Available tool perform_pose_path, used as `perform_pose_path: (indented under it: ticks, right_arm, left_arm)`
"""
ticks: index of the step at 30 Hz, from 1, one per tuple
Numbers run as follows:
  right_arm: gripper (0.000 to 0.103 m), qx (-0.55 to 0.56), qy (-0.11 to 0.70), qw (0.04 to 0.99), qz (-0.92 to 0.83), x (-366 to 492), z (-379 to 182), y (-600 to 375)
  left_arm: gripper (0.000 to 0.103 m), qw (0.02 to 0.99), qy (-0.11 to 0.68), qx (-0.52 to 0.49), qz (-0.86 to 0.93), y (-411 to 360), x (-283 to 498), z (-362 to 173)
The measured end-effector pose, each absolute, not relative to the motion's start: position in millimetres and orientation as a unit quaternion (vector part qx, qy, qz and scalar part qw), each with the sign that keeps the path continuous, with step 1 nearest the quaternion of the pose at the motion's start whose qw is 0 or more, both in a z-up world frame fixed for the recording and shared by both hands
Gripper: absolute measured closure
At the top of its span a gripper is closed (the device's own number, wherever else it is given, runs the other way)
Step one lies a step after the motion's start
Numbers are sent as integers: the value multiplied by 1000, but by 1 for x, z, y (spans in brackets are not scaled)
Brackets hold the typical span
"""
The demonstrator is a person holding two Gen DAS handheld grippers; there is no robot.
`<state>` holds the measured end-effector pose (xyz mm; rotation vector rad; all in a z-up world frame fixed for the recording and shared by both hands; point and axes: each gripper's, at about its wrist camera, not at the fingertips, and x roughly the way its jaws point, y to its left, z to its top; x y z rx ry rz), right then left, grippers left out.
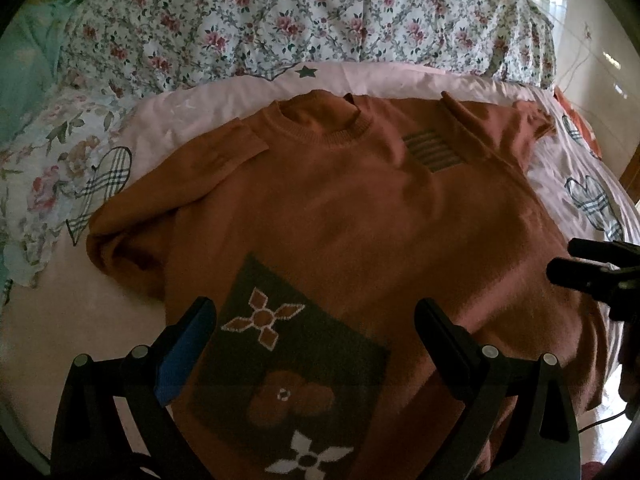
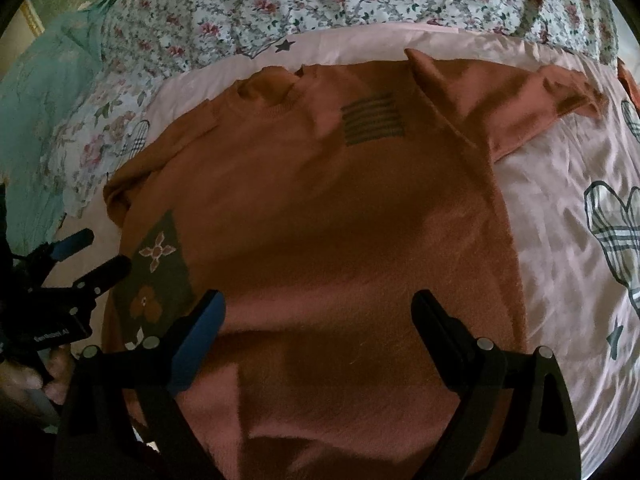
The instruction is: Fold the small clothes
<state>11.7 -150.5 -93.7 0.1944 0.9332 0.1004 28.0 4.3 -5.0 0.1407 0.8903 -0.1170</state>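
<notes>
Sweater (image 1: 340,208): a rust-orange knit sweater lies front up and spread flat, filling the centre of both views, neck toward the top of the frame and hem toward the bottom
Bed sheet (image 2: 560,184): pale pink, printed with plaid hearts and small stars, lies under the sweater; it shows on the right of the right wrist view
Floral quilt (image 1: 280,12): bunched across the top of both frames, beyond the collar
Collar (image 1: 324,124): ribbed round neck, upper centre of the left wrist view
Striped patch (image 2: 374,118): dark bars on the chest, upper centre of the right wrist view
Dark panel (image 1: 288,360): a dark knitted block with flower shapes, lower centre of the left wrist view, near the hem
Sleeves: one sleeve (image 1: 160,200) lies crumpled at centre left; the other sleeve (image 2: 540,100) lies out toward the upper right
Left gripper (image 1: 316,328): fingers wide apart, holding nothing, hovering over the dark panel
Right gripper (image 2: 318,316): fingers wide apart, empty, over the lower body of the sweater
Handling: judged soft, limp and fairly thick; it should drape and sag when lifted, and bunch rather than slip
Where to hold: probably a pinch at a shoulder seam or sleeve cuff, or at the hem corners, taking both knit layers
</notes>
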Motion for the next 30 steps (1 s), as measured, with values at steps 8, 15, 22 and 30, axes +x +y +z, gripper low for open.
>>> perform_pose_path:
  ticks: [8, 15, 22, 30]
  right_arm:
    - [9, 152, 451, 879, 17, 23, -95, -206]
    - [9, 185, 432, 882, -22, 34, -88, -265]
    - [9, 209, 408, 886, -72, 56, -74, -342]
    - [32, 260, 357, 881, -171, 110, -60, -472]
  left_arm:
    - [5, 907, 414, 50, -60, 1, 46, -5]
    - [4, 890, 448, 68, -53, -13, 74, -15]
    - [3, 890, 451, 60, -35, -22, 101, -14]
    - [3, 876, 480, 15, -29, -27, 129, -20]
